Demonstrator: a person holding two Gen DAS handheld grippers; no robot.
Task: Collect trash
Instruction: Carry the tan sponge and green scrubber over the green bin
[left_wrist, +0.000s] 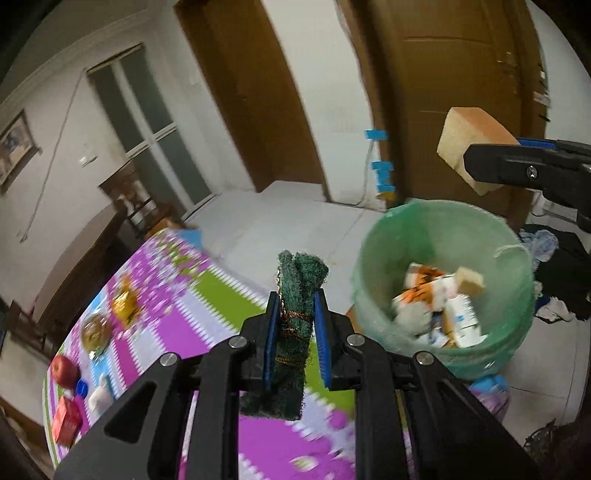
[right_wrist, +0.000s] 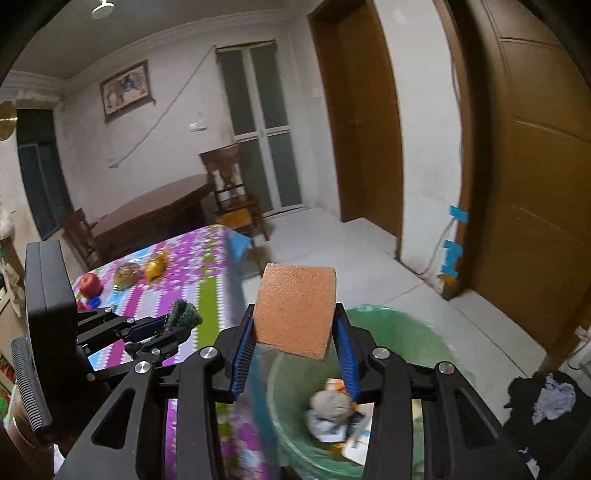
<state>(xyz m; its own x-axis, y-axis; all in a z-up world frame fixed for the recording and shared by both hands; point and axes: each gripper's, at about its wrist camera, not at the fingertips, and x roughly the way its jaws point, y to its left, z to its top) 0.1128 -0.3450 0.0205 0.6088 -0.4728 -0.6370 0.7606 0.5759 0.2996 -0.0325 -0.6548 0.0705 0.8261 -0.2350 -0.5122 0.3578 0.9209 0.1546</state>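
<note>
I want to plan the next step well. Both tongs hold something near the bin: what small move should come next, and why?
Probably move the right tongs slightly further over the green-lined round trash bin, then open them. Their orange rectangular sponge already hangs about above the bin's rim, while the left tongs, shut on the dark green scouring pad, are above the colourful patterned tablecloth.

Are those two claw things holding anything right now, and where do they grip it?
Yes. The left gripper pinches a green scouring pad around its middle. The right gripper clamps an orange sponge by its lower end, above the bin.
</note>
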